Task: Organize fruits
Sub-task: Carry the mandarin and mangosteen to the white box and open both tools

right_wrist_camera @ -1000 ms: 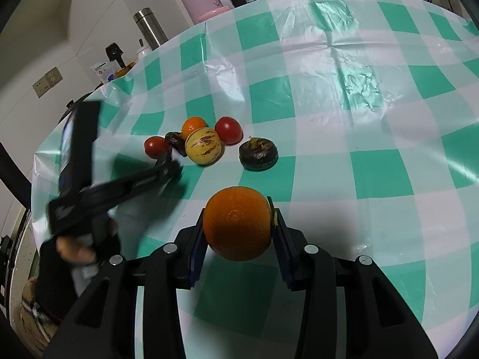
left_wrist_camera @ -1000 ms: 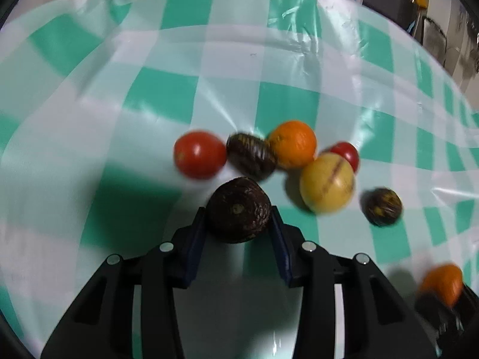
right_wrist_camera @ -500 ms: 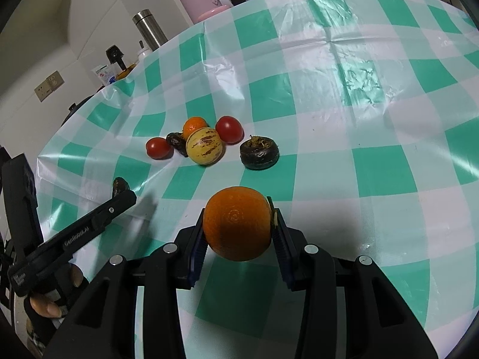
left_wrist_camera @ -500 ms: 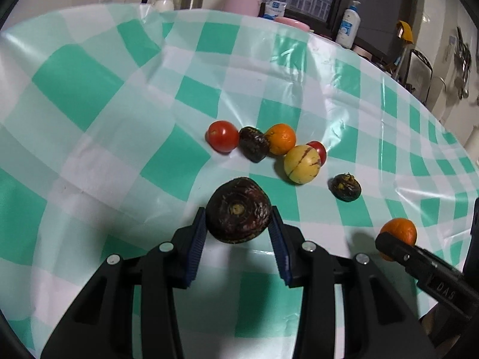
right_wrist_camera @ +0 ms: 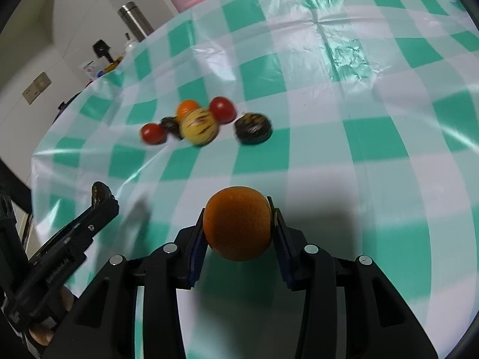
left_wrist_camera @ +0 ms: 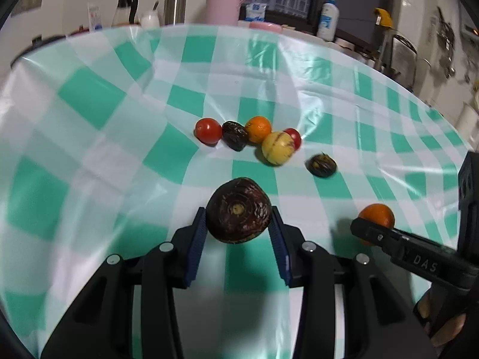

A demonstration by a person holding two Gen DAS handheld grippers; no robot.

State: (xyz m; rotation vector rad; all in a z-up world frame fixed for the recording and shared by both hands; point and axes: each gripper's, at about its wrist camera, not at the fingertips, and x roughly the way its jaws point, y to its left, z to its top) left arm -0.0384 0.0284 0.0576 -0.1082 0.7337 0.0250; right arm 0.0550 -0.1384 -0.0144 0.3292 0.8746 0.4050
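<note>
The left gripper [left_wrist_camera: 238, 224] fingers pinched a dark brown fruit [left_wrist_camera: 238, 211] above the table [left_wrist_camera: 89, 155]; the right gripper [right_wrist_camera: 238, 229] fingers clamped an orange [right_wrist_camera: 238, 227], whose lower half was hidden in the left view

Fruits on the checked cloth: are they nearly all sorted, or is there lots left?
Hard to call anything finished. Five fruits sit bunched together: two tomatoes, a dark fruit, a small orange and a yellow striped fruit. Another dark one lies apart. In hand: the left tool grips a dark brown fruit, the right tool an orange. Both still need placing.
</note>
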